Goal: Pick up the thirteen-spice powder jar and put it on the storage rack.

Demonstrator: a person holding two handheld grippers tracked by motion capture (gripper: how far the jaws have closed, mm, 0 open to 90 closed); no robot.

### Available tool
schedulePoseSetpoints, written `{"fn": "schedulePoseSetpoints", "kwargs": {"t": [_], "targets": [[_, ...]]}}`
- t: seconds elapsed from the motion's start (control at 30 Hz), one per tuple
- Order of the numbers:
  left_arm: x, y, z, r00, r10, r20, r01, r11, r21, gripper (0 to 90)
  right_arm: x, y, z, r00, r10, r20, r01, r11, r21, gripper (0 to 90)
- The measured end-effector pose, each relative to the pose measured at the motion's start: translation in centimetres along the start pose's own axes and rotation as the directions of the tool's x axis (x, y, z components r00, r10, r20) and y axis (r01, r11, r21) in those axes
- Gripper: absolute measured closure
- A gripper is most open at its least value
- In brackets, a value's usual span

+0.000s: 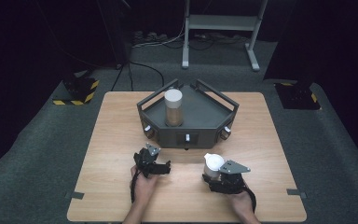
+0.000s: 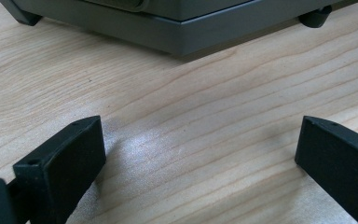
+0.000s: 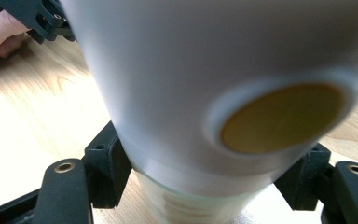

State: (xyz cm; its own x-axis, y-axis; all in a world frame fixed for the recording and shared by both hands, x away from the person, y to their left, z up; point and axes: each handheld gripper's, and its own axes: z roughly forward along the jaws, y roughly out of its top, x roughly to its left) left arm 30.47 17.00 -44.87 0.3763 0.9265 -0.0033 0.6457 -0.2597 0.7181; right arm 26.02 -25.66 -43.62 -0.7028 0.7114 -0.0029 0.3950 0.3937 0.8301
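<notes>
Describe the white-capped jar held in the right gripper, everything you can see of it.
The jar has a wide white cap of matte plastic, with a round tan disc set in its top, and a clear body below it. It sits tilted, cap end toward the right gripper's camera. The right gripper is shut on it, one black finger pressing each side of the body just under the cap. It is over the near right part of the wooden table.

light wooden table top (image 2: 177,121): showing fine grain, smooth, faintly sheening | dark grey angular tray (image 1: 200,116): looking like matt plastic | white-capped clear jar (image 3: 205,93): cap appearing smooth satin plastic, body glossy and see-through | black gripper jaws: looking like matt, faintly textured plastic | grey floor (image 1: 335,140): appearing rough, carpet-like
</notes>
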Motion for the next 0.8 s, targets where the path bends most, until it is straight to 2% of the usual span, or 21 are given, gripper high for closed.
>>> {"fn": "schedulePoseSetpoints", "kwargs": {"t": [0.33,0.53,0.8], "targets": [[0.0,0.0,0.0,1.0000,0.001,0.000,-0.001,1.0000,0.000,1.7,-0.4,0.5,-0.2,0.9995,0.031,0.004,-0.031,1.000,-0.005,30.3],[0.0,0.0,0.0,1.0000,0.001,0.000,-0.001,1.0000,0.000,1.7,-0.4,1.1,-0.3,0.9999,0.011,0.008,-0.011,1.000,0.000,30.4],[0.0,0.0,0.0,1.0000,0.000,0.000,0.000,1.0000,0.000,1.7,-0.6,1.9,-0.4,0.9999,0.009,0.012,-0.009,1.000,-0.003,30.3]]}}
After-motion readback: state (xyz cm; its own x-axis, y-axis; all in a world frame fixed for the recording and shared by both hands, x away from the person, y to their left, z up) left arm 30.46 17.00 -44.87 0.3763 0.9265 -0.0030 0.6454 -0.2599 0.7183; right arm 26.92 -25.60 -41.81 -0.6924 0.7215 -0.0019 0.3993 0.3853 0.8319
